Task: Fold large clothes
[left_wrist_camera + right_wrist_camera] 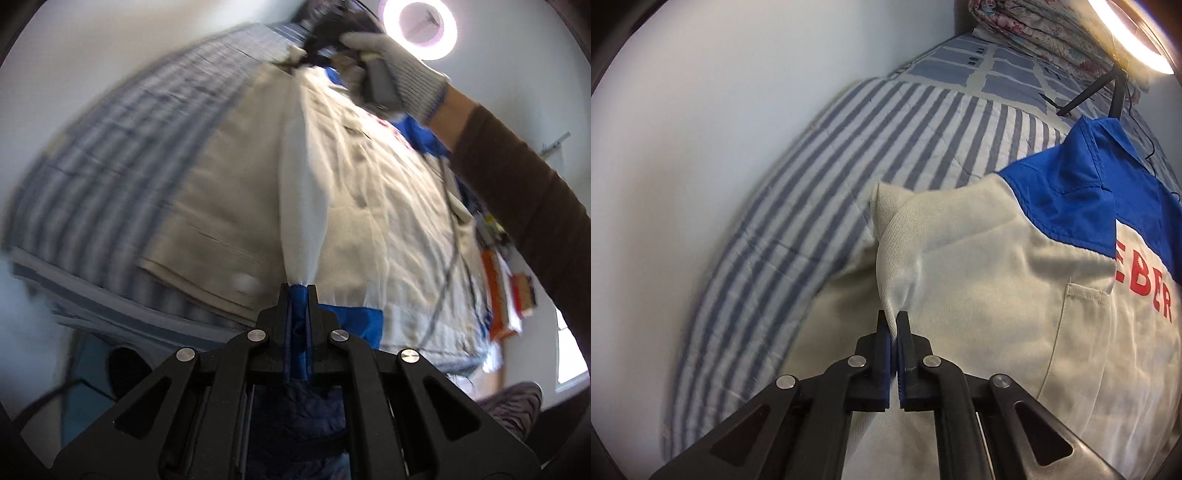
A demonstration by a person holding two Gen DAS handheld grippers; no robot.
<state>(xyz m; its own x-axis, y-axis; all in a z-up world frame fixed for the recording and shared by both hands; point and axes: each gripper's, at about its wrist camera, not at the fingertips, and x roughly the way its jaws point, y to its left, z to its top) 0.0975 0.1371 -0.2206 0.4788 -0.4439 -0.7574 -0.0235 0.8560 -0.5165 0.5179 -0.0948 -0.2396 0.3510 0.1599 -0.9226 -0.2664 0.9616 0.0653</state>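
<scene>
A cream work jacket (979, 266) with a blue yoke and collar (1082, 184) and red lettering lies on a striped bed. In the right wrist view my right gripper (893, 317) is shut on a pinched fold of the cream cloth at the jacket's shoulder edge. In the left wrist view my left gripper (298, 291) is shut on a blue cuff (297, 306), from which a cream sleeve (303, 192) stretches away up the picture. Far up that view, a gloved hand (399, 62) holds the right gripper (295, 61) at the jacket's far end.
The blue and white striped bedspread (820, 155) runs along a white wall (683, 147). Folded floral bedding (1052, 33) sits at the bed's far end, beside a ring lamp (419, 26) on a black stand. A brown sleeve (524, 192) crosses the right side. Clutter hangs at the right.
</scene>
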